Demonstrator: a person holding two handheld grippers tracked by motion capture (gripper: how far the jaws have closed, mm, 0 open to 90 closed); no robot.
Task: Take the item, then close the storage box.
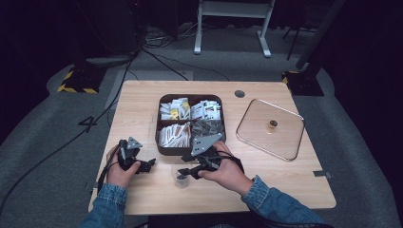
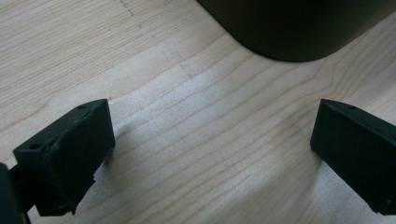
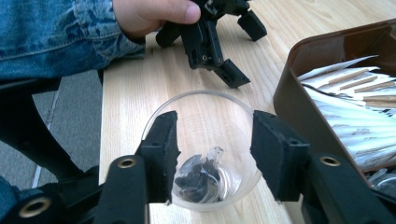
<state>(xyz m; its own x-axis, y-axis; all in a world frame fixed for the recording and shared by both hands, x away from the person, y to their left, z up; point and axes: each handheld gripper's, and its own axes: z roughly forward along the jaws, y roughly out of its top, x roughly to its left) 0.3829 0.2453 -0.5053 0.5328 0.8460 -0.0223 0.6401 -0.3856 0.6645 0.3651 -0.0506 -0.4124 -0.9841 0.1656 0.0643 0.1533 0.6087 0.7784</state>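
I see the cup [image 3: 205, 149], clear plastic, standing upright on the bench [image 1: 285, 180] near its front edge, with a small clear packet [image 3: 201, 177] of dark bits lying in its bottom. My right gripper [image 3: 215, 154] hangs just above the cup's mouth; its jaws stand about half apart, one over each side of the rim, and nothing is pinched between them. The packet lies loose below them.

Just to the cup's right in the right gripper view is the rounded corner of the brown box [image 1: 164, 147], close enough that the right-hand jaw has little room on that side. The box has four compartments stuffed with paper sachets [image 3: 355, 98].

My left gripper [image 1: 142, 166] rests on the bench beyond the cup, near the left edge, its jaws wide and empty over bare wood; the left gripper view shows the box's dark corner just ahead of them. Between the two grippers there is a clear strip of wood.

The square clear lid [image 1: 271, 128] lies flat well to the right of the box, with open bench in front of it.
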